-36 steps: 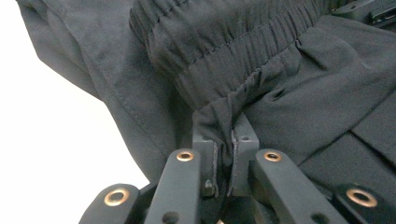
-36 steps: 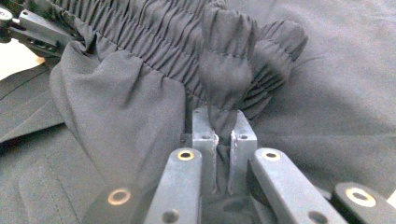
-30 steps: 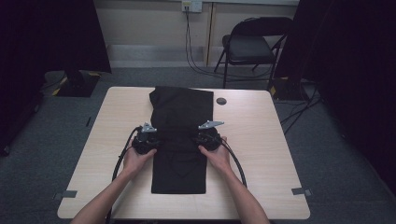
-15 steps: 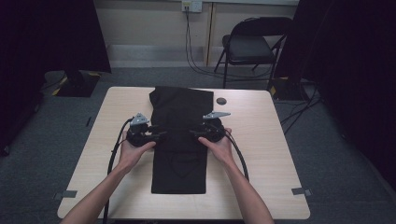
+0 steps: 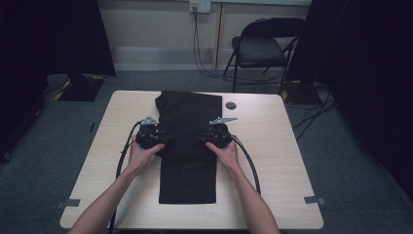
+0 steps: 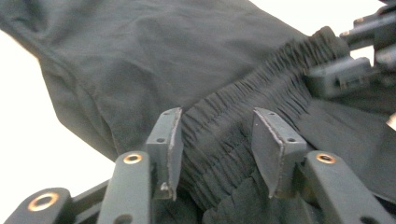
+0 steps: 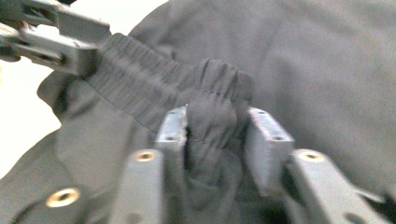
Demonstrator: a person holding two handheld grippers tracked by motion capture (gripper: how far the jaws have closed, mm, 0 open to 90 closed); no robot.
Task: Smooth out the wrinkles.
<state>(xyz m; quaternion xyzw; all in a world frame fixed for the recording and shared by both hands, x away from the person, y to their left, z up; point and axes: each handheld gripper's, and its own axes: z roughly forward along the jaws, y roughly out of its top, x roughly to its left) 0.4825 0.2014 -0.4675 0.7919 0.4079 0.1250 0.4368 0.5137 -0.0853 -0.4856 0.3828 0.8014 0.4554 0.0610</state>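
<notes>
Left gripper view, jaws closing (gathered waistband (image 6: 243, 100) between)

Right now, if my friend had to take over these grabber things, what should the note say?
Left gripper: jaws just closing around the gathered waistband of the black garment; one pad touches, the other stands off it.
Right gripper: jaws just closing, fabric bunched between them; blur hides whether they pinch.
The garment lies lengthwise on the table, waistband folded to mid-length.
Done: both ends of the waistband reached.
Left, probably: grip fully, then carry on folding.
</notes>
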